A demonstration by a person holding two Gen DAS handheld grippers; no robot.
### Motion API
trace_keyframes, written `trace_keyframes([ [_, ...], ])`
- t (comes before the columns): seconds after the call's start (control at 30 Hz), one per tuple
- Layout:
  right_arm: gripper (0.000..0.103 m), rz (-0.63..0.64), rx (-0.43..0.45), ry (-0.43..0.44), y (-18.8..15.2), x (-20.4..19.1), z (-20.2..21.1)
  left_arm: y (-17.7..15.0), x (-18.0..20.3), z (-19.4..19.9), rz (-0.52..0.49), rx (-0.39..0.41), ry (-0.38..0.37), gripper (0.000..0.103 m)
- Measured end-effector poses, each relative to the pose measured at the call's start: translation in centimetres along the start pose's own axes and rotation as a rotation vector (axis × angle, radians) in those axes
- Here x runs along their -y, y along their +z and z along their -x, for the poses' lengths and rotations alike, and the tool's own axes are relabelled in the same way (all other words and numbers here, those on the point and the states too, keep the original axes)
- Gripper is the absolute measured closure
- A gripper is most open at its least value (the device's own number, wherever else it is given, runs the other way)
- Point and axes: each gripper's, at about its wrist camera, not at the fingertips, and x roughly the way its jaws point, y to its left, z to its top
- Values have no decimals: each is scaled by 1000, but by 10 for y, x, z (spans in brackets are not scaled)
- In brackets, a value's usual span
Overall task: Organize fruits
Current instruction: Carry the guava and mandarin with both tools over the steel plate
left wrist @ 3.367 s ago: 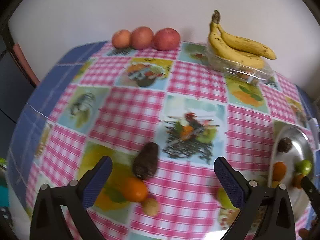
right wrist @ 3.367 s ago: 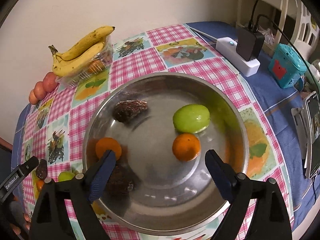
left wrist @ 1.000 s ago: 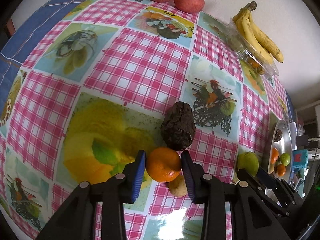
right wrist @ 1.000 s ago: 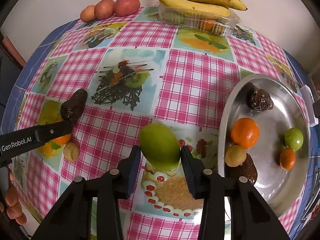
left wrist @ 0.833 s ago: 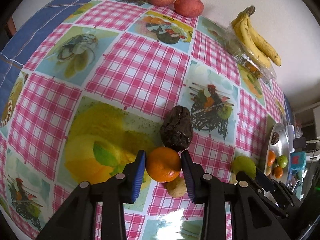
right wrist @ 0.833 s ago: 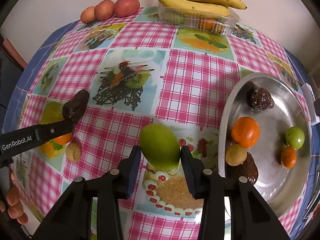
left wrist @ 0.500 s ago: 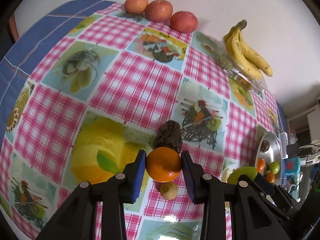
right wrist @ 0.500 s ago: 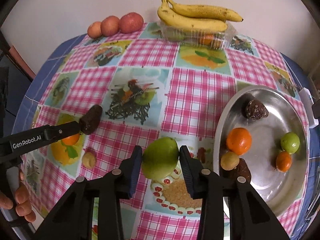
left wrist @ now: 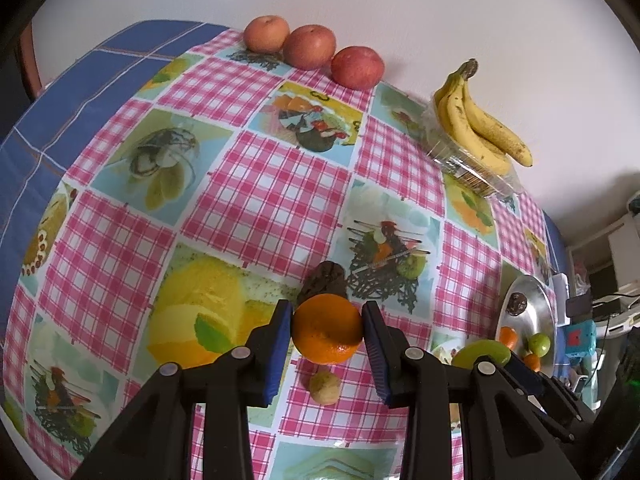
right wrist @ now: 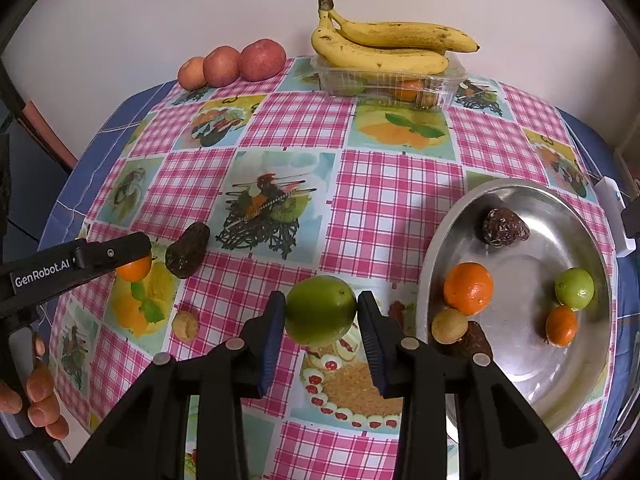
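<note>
My left gripper [left wrist: 327, 322] is shut on an orange [left wrist: 326, 334] and holds it above the tablecloth. Below it lie a dark wrinkled fruit [left wrist: 325, 280] and a small tan fruit [left wrist: 325, 387]. My right gripper [right wrist: 321, 306] is shut on a green fruit [right wrist: 320, 314], also off the cloth, just left of the metal bowl [right wrist: 520, 364]. The bowl holds an orange [right wrist: 468, 288], a green fruit [right wrist: 574, 289], a small orange [right wrist: 561, 325], a tan fruit [right wrist: 449, 325] and two dark fruits. In the right wrist view the left gripper [right wrist: 132, 258] shows at the left with its orange.
Bananas [right wrist: 388, 48] lie on a clear plastic box [right wrist: 392, 80] at the back by the wall. Three red-orange fruits [right wrist: 232, 64] sit at the back left. A white power strip [right wrist: 614, 216] and a blue device [left wrist: 580, 338] stand beyond the bowl. A person's fingers [right wrist: 40, 392] show low left.
Both grippers have risen with their fruits: the orange and the green fruit left the cloth, and more of the table and wall came into view.
</note>
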Motion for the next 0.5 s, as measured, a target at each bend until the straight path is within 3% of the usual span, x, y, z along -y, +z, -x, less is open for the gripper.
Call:
trace_keyframes([
  [0.23, 65, -40, 40, -18, 1, 23, 16, -5, 27, 5, -51, 21, -12, 65],
  [0.43, 66, -114, 78, -87, -3, 69, 36, -21, 76, 2, -139, 17, -42, 65],
  [0.5, 75, -150, 86, -113, -6, 89, 43, -27, 94, 0, -174, 14, -55, 65],
])
